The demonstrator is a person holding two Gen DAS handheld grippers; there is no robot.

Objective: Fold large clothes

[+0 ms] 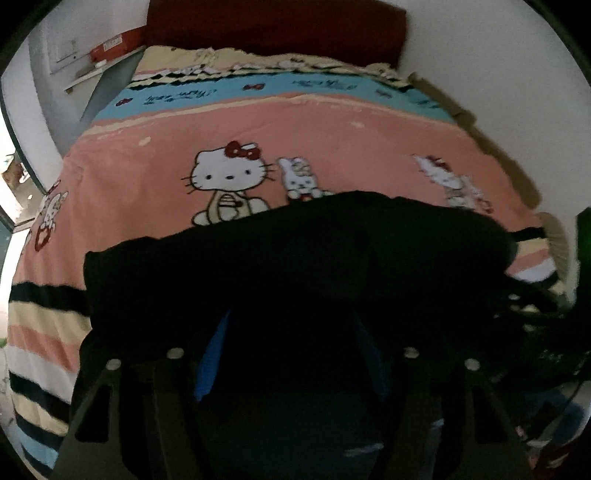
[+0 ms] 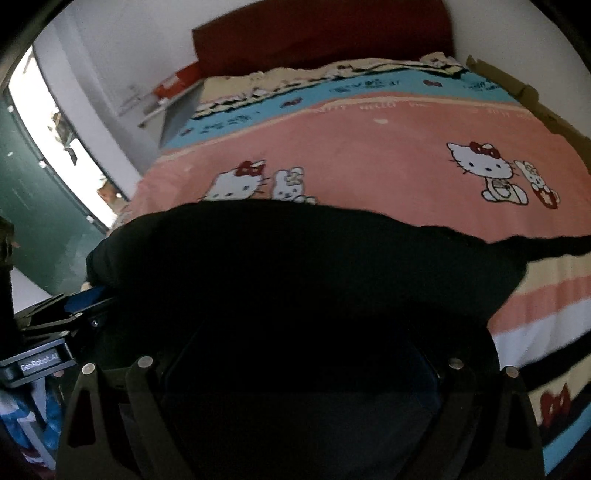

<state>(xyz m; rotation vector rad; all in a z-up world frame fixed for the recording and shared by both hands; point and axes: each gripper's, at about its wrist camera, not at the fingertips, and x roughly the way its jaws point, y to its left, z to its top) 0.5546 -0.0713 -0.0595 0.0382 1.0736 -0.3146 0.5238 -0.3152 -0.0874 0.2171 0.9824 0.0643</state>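
A large black garment [image 1: 295,258] lies bunched across the near part of a pink cartoon-cat bedspread [image 1: 332,140]. My left gripper [image 1: 291,332] hangs over it with its fingers well apart. One blue pad [image 1: 210,354] shows bare and nothing is pinched between the pads. In the right wrist view the same black garment [image 2: 295,258] fills the foreground. My right gripper [image 2: 303,332] stands over it, its jaws wide apart above the dark cloth. The left gripper's body [image 2: 40,362] shows at the left edge, next to the garment's end.
The bed's dark red headboard [image 1: 277,29] stands against the white far wall. A red box [image 1: 118,44] sits on a shelf at the back left. Brown cardboard [image 2: 517,85] runs along the bed's right side. A bright window [image 2: 55,122] lies to the left.
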